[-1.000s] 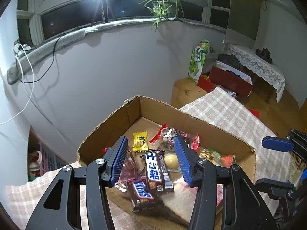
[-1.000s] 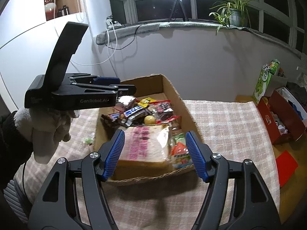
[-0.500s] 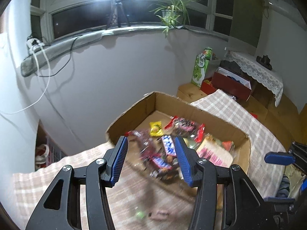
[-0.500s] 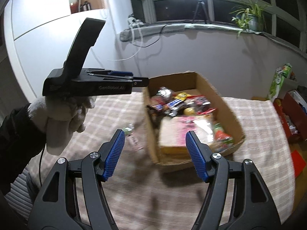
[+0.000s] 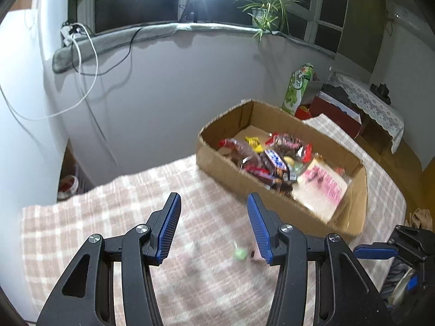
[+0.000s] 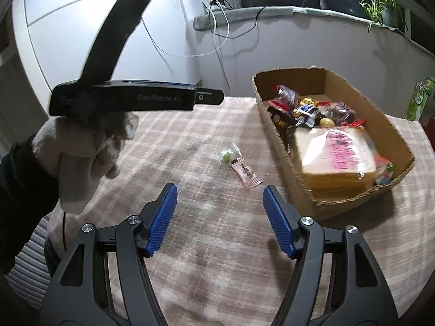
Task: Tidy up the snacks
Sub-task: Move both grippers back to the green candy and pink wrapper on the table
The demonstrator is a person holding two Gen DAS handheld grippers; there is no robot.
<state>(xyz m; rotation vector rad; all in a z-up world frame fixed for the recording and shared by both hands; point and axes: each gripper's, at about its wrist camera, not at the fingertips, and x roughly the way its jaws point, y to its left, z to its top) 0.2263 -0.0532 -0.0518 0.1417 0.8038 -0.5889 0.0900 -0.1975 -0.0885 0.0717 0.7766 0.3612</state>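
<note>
A cardboard box (image 6: 402, 146) holds several snacks, among them a bagged bread loaf (image 6: 337, 154) and chocolate bars (image 6: 304, 114); it also shows in the left wrist view (image 5: 272, 201). A small green candy (image 6: 227, 156) and a pink sachet (image 6: 246, 172) lie on the checked cloth left of the box. In the left wrist view the green candy (image 5: 240, 254) sits by the right fingertip. My left gripper (image 5: 213, 228) is open and empty above the cloth. My right gripper (image 6: 218, 217) is open and empty, just short of the sachet.
The checked tablecloth (image 6: 217, 258) covers the table. A green carton (image 5: 297, 89) and a red box (image 5: 334, 111) stand beyond the cardboard box. The gloved hand holding the left gripper (image 6: 89, 146) is at the left of the right wrist view.
Both grippers have swung left, away from the box and over the cloth. The green candy and pink sachet have come into view. Both stay open.
</note>
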